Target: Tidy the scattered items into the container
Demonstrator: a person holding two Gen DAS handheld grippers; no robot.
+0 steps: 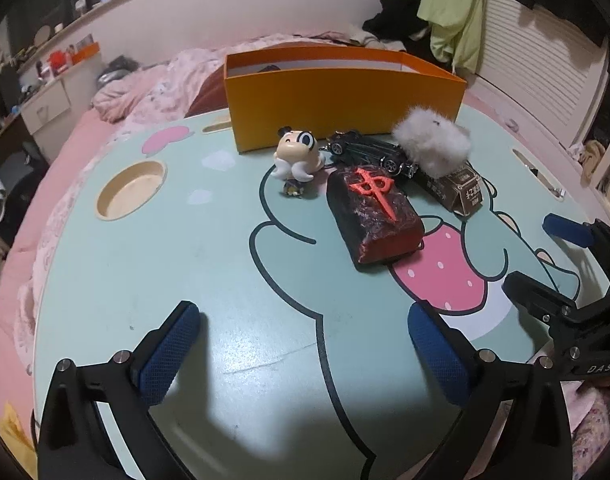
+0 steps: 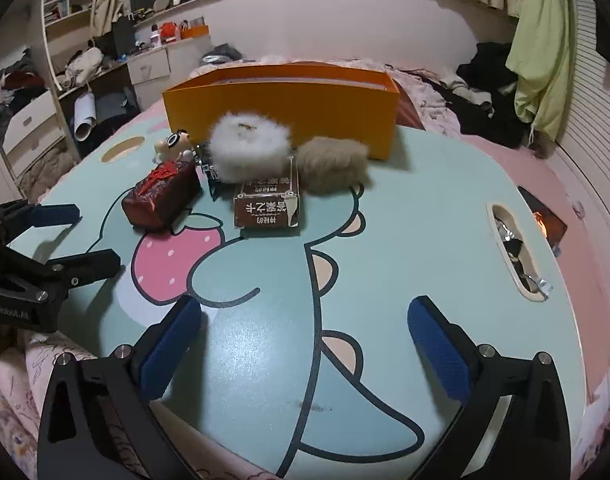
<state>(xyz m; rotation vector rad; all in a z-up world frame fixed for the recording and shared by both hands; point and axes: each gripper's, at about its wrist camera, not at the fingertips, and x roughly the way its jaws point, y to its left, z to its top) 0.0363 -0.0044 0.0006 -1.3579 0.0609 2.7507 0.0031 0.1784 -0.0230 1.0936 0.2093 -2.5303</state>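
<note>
Orange box (image 1: 345, 108) waits at the far edge of the mint surface (image 1: 185, 280), with the toys bunched just in front of it and nothing tidied yet. Left gripper (image 1: 303, 350) and right gripper (image 2: 305, 344) hang near, jaws wide open and empty. Best bet: straddle the red-and-black block (image 1: 375, 216) squarely across its narrow sides before closing.

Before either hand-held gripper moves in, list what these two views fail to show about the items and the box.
- Orange box interior: both views, near wall hides the floor; contents unknown.
- Toy car: right wrist view, almost wholly behind the white fluffy ball.
- Beige fluffy ball: absent from left wrist view, apparently behind the white one.
- Brown carton: far end under the white ball.
</note>
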